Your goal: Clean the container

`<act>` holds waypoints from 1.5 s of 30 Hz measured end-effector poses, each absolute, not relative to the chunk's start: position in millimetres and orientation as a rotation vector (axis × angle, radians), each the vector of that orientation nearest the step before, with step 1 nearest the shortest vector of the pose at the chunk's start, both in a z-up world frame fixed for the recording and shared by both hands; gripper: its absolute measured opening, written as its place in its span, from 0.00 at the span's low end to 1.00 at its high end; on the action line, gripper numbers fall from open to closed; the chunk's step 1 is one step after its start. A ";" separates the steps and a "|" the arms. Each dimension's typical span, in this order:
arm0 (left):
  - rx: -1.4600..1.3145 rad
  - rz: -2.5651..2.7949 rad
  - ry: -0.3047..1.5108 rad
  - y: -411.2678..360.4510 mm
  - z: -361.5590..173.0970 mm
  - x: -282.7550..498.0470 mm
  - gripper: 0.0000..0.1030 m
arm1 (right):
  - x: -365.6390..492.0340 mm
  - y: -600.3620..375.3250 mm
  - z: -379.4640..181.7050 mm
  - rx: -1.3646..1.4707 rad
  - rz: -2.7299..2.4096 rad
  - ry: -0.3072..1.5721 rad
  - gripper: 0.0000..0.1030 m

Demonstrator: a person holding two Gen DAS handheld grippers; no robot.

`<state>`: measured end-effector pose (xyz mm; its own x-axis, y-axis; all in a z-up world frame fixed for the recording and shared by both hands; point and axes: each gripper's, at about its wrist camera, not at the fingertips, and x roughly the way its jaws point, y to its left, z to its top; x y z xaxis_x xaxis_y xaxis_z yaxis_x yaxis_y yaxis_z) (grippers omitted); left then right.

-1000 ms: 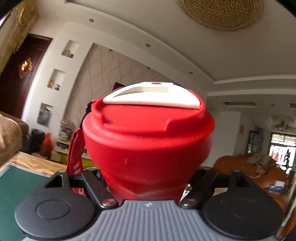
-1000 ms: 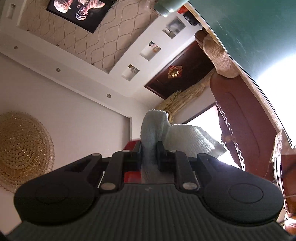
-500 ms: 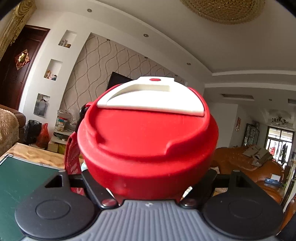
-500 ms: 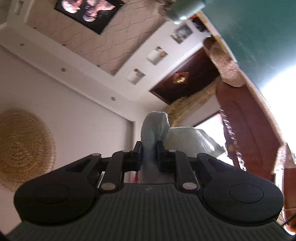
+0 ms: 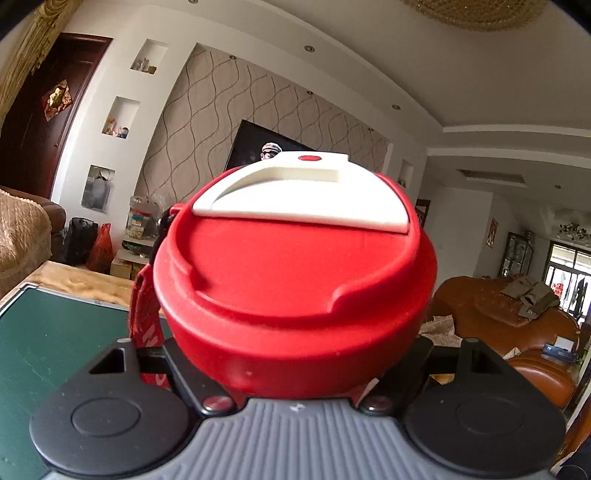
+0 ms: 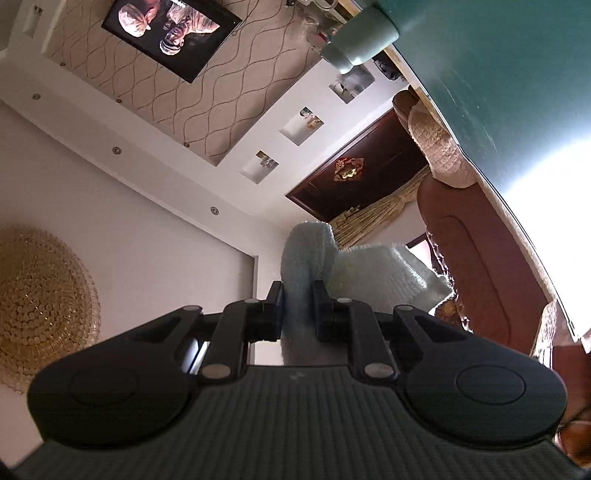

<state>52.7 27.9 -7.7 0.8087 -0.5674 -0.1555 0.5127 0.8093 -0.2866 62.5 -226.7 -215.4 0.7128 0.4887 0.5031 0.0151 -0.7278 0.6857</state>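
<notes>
Red plastic container (image 5: 295, 295): 1, held in the left gripper (image 5: 295, 373), whose jaws stand clamped against its sides just below the lid; it is raised above the green table (image 5: 44, 350) and tilted toward the camera. Lid fittings: 1 white flip tab (image 5: 303, 199) with 1 small red dot. Red strap (image 5: 146, 325): 1, hanging at the container's left side, white lettering partly hidden and not readable.

Right wrist view, rolled nearly upside down, left to right: 1 gold beaded ceiling lamp (image 6: 40, 302); 1 wall screen (image 6: 170, 33), no legible text; 1 pale blue cloth (image 6: 306, 266), pinched between the closed jaws of the right gripper (image 6: 297, 295), its loose end spreading to the right; 1 grey-green cup (image 6: 362, 35) on the green table (image 6: 498, 74). No brand or label can be read in either view.
</notes>
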 end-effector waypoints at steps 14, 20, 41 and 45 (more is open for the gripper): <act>-0.257 -0.477 0.220 40.0 -25.7 77.3 0.77 | 44.0 -199.5 -245.4 2.207 0.780 0.621 0.19; -0.164 -0.425 0.158 31.7 -59.5 97.2 0.77 | 64.2 -287.9 -203.4 1.766 0.552 0.603 0.19; -0.186 -0.435 0.353 -37.3 -157.1 191.5 0.77 | 159.2 -200.3 -116.4 0.293 0.287 0.781 0.50; -0.125 -0.423 0.395 -47.9 -158.5 190.4 0.77 | 146.0 -217.5 -98.9 0.298 0.294 0.721 0.50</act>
